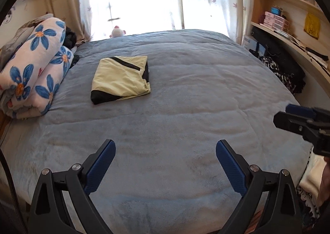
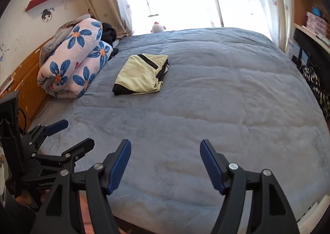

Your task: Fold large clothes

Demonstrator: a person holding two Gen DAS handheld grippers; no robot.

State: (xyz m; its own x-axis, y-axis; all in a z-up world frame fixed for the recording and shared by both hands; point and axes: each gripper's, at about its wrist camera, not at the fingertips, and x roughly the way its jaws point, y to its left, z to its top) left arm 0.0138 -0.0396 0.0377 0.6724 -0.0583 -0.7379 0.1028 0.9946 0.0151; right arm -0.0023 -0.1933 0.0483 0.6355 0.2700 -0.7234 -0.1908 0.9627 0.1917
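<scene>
1. The left claw (image 1: 165, 147) hangs over the blue bed cover (image 1: 185, 110), jaws wide, nothing between them.
2. The right claw (image 2: 165, 147) is likewise spread and empty.
3. The folded yellow-and-black garment (image 1: 121, 78) lies on the bed beside a floral quilt roll (image 1: 35, 67).

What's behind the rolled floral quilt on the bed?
Behind the floral quilt a dark bundle of cloth pokes out at its window end, and grey fabric shows on the wall side. How far either extends is hidden by the quilt.
</scene>
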